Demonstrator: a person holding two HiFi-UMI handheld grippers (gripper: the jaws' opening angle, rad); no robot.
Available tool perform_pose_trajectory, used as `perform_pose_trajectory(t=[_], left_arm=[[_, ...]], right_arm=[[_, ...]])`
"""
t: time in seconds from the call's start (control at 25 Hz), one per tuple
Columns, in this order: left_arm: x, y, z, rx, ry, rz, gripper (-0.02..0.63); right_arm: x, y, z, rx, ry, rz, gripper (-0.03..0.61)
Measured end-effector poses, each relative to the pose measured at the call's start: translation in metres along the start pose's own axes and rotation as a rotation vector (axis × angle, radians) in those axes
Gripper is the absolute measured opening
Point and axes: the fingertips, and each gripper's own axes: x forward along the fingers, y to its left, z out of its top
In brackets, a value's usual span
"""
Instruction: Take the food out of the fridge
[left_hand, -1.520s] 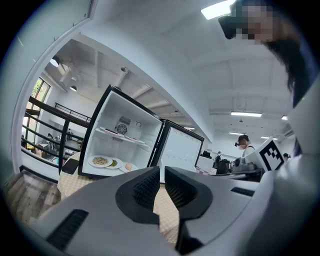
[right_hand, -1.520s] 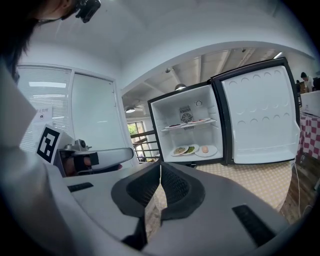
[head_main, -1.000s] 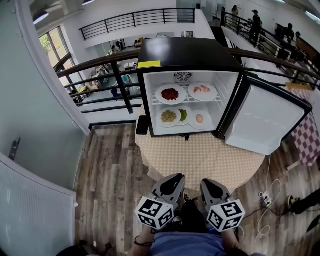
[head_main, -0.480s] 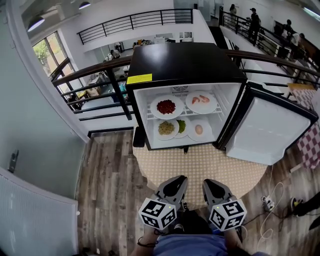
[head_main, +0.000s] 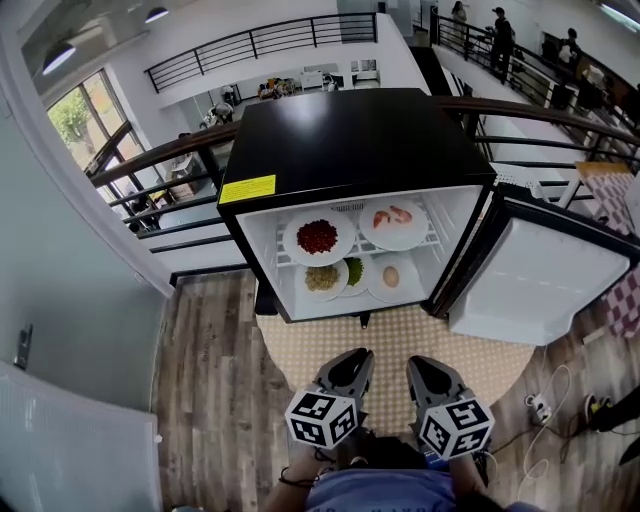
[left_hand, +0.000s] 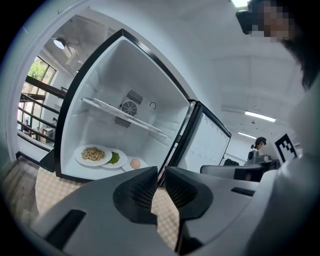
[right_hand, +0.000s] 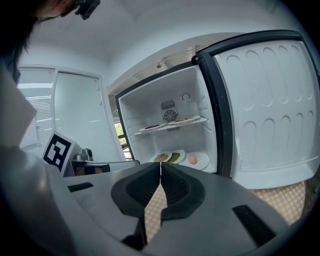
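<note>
Facing open fridge: black shell, smooth white liner, door swung out to right. Standing at round checkered mat. Counted 5 round white plates: 2 on wire shelf, red food and shrimp; 3 below, grains, greens, pale egg-like lump. All straight ahead, well apart from both grippers. Found left gripper all but closed, right gripper closed, both empty. Judged left nearer red food, right nearer shrimp.

Bright even light; glare on fridge top; fisheye distortion, dark vignetted corners.
</note>
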Motion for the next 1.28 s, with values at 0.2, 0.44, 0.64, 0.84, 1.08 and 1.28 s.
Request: perform_pose_trajectory(t=[0.2,0.44,0.64,0.84,1.08,1.28], left_arm=[[0.04,0.015,-0.002,-0.075,0.05,-0.034,0.059],[0.092,0.039,-0.019,-0.225,0.138,-0.037,0.095],[0.131,0.053,-0.041,-0.253,0.255,-0.025,0.158],[0.163,0.07,-0.058,-0.375,0.315,0.02,0.189],[0.195,0.088,-0.075,-0.518,0.363,0.109,0.255],[0.203,0.099,-0.076,-0.703,0.321,0.256,0.258]], right_arm=[[0.013,-0.018,0.009,0.019,-0.01,-0.013,0.02],[0.027,-0.036,0.015,0.041,-0.015,-0.023,0.02],[0.037,-0.047,0.017,0.053,-0.013,-0.024,0.02],[0.047,-0.055,0.017,0.054,-0.001,-0.023,0.02],[0.056,-0.064,0.013,0.063,0.011,-0.024,0.02],[0.058,-0.072,0.011,0.076,0.016,-0.031,0.02]])
